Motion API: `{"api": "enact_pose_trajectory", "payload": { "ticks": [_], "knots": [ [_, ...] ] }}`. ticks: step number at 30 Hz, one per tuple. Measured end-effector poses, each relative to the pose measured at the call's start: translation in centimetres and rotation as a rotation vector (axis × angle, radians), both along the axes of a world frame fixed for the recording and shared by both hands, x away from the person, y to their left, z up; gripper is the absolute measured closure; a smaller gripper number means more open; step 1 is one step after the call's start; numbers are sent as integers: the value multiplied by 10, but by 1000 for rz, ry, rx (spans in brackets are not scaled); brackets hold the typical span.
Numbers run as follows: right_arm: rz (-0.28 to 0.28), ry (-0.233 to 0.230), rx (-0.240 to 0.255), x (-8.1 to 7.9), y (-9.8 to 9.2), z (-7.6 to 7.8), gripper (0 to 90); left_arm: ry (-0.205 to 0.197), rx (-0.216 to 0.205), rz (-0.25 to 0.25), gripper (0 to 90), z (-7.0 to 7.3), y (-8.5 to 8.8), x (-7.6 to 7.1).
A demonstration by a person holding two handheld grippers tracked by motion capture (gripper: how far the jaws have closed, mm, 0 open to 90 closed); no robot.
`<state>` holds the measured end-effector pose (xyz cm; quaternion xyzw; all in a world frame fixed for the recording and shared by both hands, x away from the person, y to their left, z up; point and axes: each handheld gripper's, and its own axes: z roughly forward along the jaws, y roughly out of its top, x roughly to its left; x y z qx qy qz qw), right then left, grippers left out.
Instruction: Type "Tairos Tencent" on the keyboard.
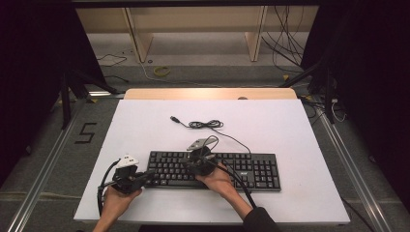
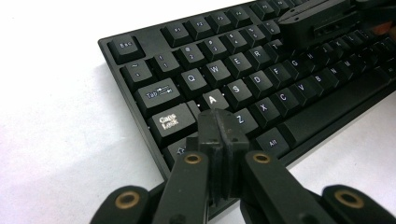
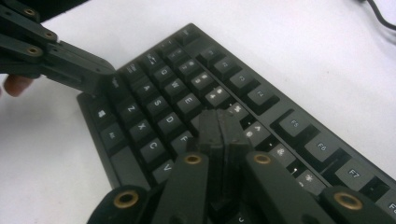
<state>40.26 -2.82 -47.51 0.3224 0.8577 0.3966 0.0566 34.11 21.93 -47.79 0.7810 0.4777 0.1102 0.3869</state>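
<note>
White table (image 1: 145, 125) carrying keyboard (image 1: 251, 170) near front edge, long axis lying parallel to it. Left gripper (image 2: 219, 122) clenched over A; right gripper (image 3: 220, 122) clenched, hovering mid-keys; cable (image 1: 205, 124) coiling behind.

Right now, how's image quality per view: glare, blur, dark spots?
High view: white table top evenly lit, surroundings nearly black, keyboard legends unreadable. Left gripper view: table blown out to white, near keys sharp, far keys soft. Right gripper view: legends blurred, left gripper dark against the bright table.
</note>
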Motion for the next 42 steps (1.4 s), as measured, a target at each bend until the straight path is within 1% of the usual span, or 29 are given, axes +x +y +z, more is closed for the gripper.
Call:
{"api": "enact_pose_trajectory", "payload": {
  "ticks": [3, 4, 5, 10, 13, 14, 17, 19, 21, 26, 29, 31, 32, 33, 37, 40, 42],
  "knots": [
    [-1, 1, -1, 0, 0, 0, 900, 3, 2, -2, 893, -1, 0, 0],
    [-1, 2, -2, 0, 0, 0, 900, 7, 9, -7, 893, -1, 0, 0],
    [-3, 3, -1, 0, 0, 0, 900, 6, 4, -4, 893, -1, -1, 0],
    [-3, 5, -6, 0, 1, -2, 900, 6, 6, -4, 894, -2, -1, 1],
    [0, 5, -7, 0, 1, -2, 900, 11, 16, -6, 894, -2, -1, 1],
    [1, 3, -7, 0, 1, -2, 900, 13, 26, -8, 894, -3, -2, 2],
    [-1, 7, -20, 0, 2, -5, 900, 17, 19, -5, 894, -3, -1, 2],
    [-3, 2, -17, -1, 3, -5, 900, 19, 14, -1, 895, -3, -1, 3],
    [-1, -9, -26, -2, 5, -5, 900, 19, 16, -2, 896, -3, -1, 3],
    [-4, -11, -31, -2, 5, -5, 900, 19, 12, -2, 896, -4, -1, 3],
    [-1, 2, -22, -2, 4, -5, 900, 21, 13, -4, 894, -3, 0, 3],
    [-5, 7, -10, -3, 3, -3, 900, 17, -2, 3, 892, -2, 0, 3],
    [-4, 2, -1, -3, 2, -2, 894, 14, -10, 3, 876, 0, 1, 2],
    [-5, 0, 7, -4, 0, 0, 887, 7, -13, 0, 856, 1, 1, 2],
    [-7, -11, 45, -4, -4, 7, 863, -17, -25, -7, 833, 5, -1, 0],
    [-8, -18, 56, -5, -8, 10, 838, -29, -39, -10, 794, 6, -1, 0],
    [-7, -15, 57, -7, -10, 13, 809, -38, -58, -6, 764, 8, -1, 0]
  ]
}}
